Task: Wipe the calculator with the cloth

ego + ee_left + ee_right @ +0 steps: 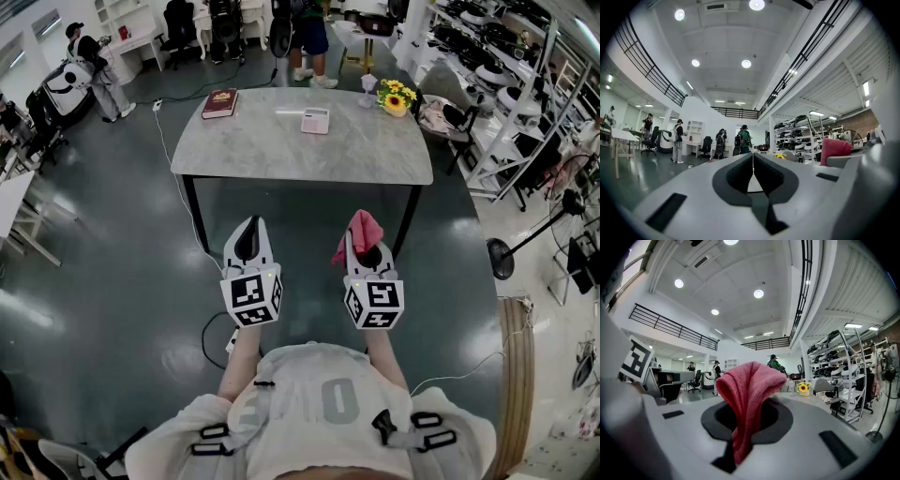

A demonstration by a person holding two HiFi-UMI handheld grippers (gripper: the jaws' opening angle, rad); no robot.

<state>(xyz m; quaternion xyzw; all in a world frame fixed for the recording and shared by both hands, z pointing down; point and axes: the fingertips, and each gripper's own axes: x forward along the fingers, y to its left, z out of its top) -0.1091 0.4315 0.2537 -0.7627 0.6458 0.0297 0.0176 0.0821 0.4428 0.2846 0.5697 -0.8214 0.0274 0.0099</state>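
A pink calculator (315,120) lies on the far side of a grey marble table (281,150). My right gripper (366,246) is shut on a folded red cloth (359,233), which sticks up from the jaws and also hangs down between them as the cloth (749,399) fills the middle of the right gripper view. My left gripper (248,234) is shut with nothing in it; its jaws meet in a thin line at the gripper (753,161). Both grippers hover level over the floor, short of the table's near edge and well apart from the calculator.
A dark red book (220,103) lies at the table's far left corner, and a small pot of sunflowers (396,97) stands at its far right. A white cable (178,183) runs across the floor left of the table. Shelving racks (506,84) line the right; people stand beyond.
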